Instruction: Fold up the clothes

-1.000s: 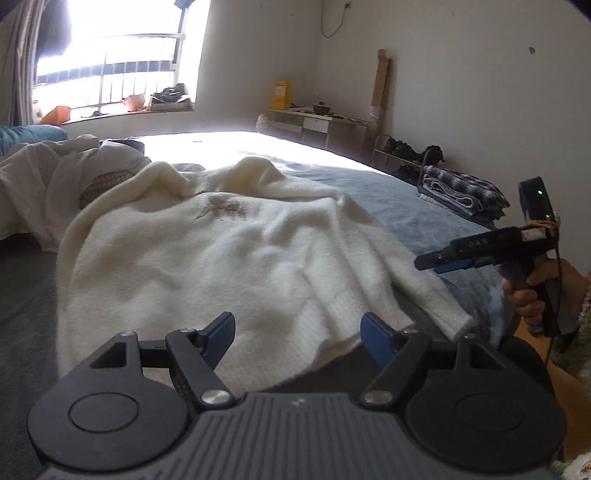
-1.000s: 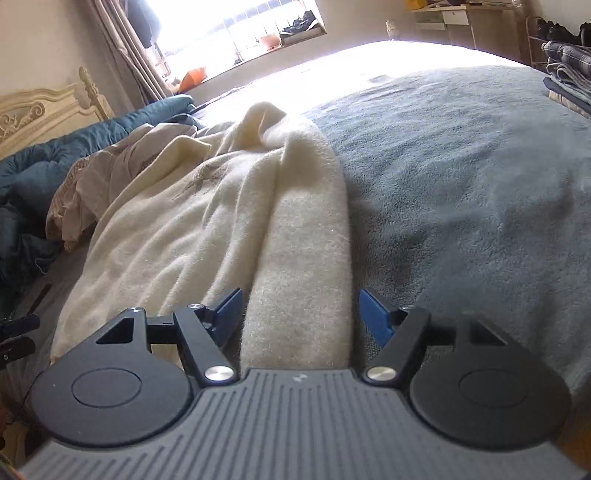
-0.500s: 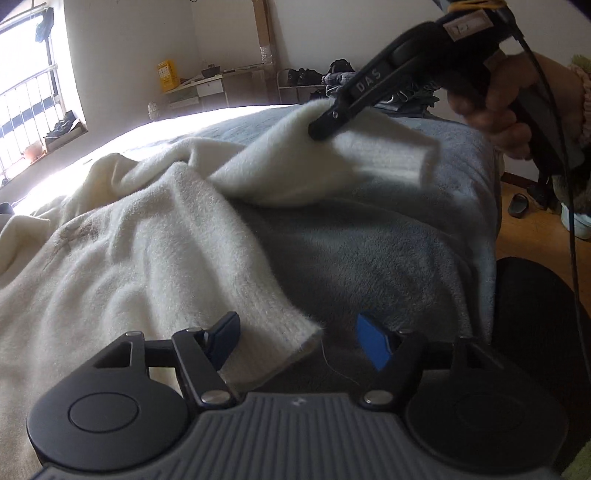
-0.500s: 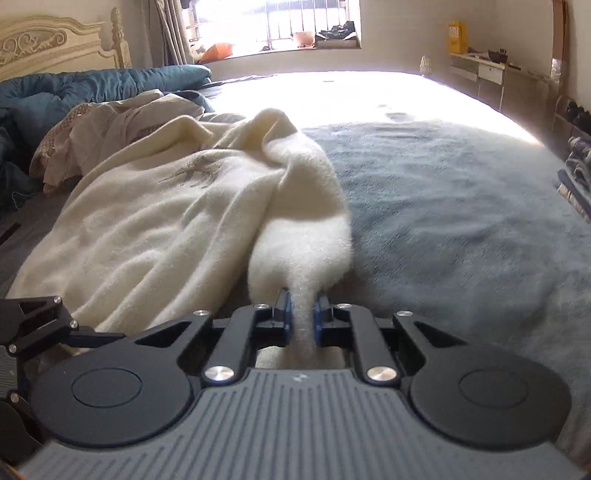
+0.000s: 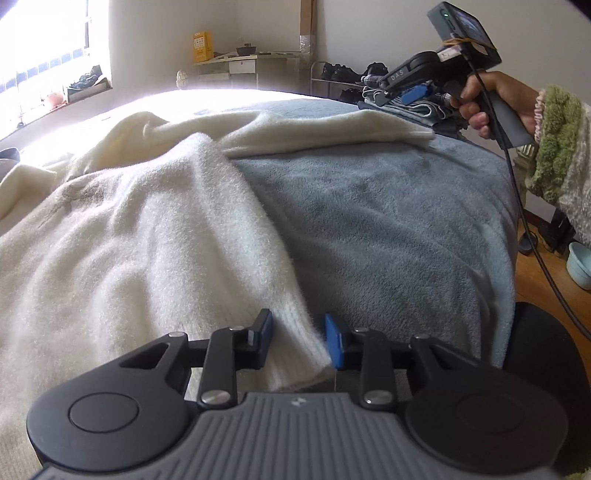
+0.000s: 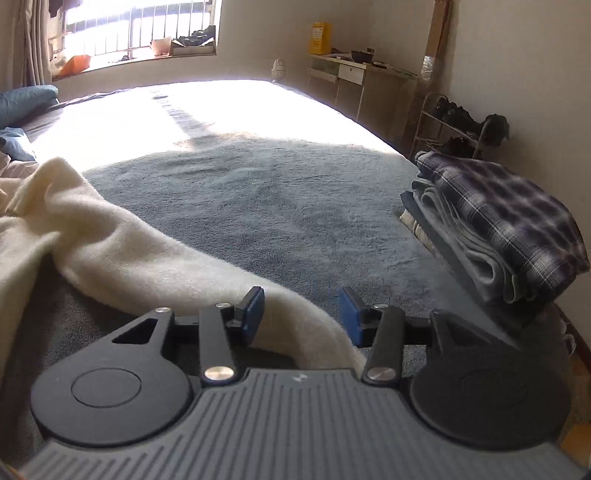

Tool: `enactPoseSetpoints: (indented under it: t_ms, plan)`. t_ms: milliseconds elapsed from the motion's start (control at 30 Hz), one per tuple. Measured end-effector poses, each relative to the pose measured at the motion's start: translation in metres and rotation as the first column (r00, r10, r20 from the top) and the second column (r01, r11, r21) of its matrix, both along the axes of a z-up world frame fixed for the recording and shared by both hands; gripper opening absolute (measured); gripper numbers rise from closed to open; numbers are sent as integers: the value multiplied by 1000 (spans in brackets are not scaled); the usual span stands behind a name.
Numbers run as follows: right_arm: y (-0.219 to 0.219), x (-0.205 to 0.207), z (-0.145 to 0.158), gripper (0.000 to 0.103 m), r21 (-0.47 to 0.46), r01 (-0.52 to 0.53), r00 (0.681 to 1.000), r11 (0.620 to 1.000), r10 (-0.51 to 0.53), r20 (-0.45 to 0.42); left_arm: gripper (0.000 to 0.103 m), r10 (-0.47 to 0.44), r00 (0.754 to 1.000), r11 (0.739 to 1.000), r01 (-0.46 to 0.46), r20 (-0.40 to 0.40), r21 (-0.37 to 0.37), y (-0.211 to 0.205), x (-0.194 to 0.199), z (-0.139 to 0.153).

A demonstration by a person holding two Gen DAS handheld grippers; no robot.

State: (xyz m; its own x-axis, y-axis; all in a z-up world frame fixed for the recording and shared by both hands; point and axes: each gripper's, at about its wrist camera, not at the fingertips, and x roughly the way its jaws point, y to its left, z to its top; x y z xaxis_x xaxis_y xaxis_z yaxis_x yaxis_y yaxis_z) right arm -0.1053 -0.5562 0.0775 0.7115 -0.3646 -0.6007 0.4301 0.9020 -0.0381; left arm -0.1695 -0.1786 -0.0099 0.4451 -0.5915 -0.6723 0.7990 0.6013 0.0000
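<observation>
A sunlit bedroom: on the grey-blue bed (image 5: pixel 388 221) a cream sweater (image 5: pixel 147 240) lies spread, one sleeve (image 6: pixel 166 266) stretched sideways. The left gripper (image 5: pixel 297 339), jaws parted, straddles the ribbed hem corner; the right gripper (image 6: pixel 301 314), jaws released, straddles the cuff. Any fold would go best with edges pinched squarely and the knit kept taut

Grey-blue blanket (image 6: pixel 280 192) covers the bed, far part washed out by sun from the barred window (image 6: pixel 140 26). Shoes (image 6: pixel 194 37) and an orange item (image 6: pixel 75 62) on the sill; yellow box (image 6: pixel 319 37) on a white desk (image 6: pixel 354 74) by the far wall. Shoe rack (image 6: pixel 458 125) stands by the right wall (dark shoes on it), light blue basin (image 5: pixel 580 269) on wooden floor.
</observation>
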Motion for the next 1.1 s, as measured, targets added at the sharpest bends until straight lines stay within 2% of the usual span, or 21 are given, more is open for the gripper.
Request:
enactPoseSetpoints:
  t_ms: [33,100,167,267,367,433,533,667,767,833,867,933,967,1000,1033,1067,1100]
  plan:
    - [-1,-15,1,51,42,14,999,999,-15,38,36,-4,1000,1000,4,-5,-8,3,-2,1]
    - [5,-48,3,57,169,4,991,986,-26,132,56,-8,1000,1000,7,-15,-27,9,-6,5]
    - [19,-71,0,68,320,-79,981,944,18,191,62,4,1000,999,-5,-12,-49,19,-16,10]
    - [44,-102,-4,71,512,-211,958,833,74,276,65,52,999,995,-53,-15,-90,49,-31,23]
    - [92,-97,-21,73,608,-307,949,732,185,257,74,143,989,975,-145,-26,-166,102,-46,41]
    - [123,-92,-34,74,664,-351,936,660,251,245,74,227,973,953,-231,-39,-199,145,-52,51]
    - [160,-77,-54,74,714,-355,931,603,296,214,74,384,922,899,-385,-51,-209,207,-55,56]
    - [195,-55,-71,74,771,-325,932,547,326,161,74,569,817,798,-577,-94,-177,276,-43,50]
    - [215,-44,-78,74,797,-312,928,518,346,138,74,614,775,762,-631,-149,-145,305,-27,34]
    - [223,-42,-78,74,805,-298,933,513,335,132,74,626,753,743,-655,-201,-139,316,-17,20]
    - [227,-41,-78,75,809,-291,936,511,329,129,73,629,748,738,-660,-212,-141,316,-16,15]
    - [235,-40,-78,75,817,-278,940,506,317,124,71,622,754,739,-654,-211,-160,314,-16,7]
    - [239,-39,-79,75,821,-271,943,503,311,121,64,611,765,747,-642,-203,-173,311,-18,6]
    - [243,-39,-79,75,824,-264,945,500,306,118,53,598,776,755,-629,-201,-185,309,-20,5]
    - [246,-38,-79,75,828,-257,947,499,299,114,50,588,785,760,-619,-196,-198,307,-21,4]
    - [247,-38,-80,75,830,-250,950,499,291,111,42,584,790,761,-613,-186,-212,305,-22,2]
    - [247,-37,-81,75,833,-242,953,497,284,107,24,581,794,761,-609,-181,-226,304,-23,1]
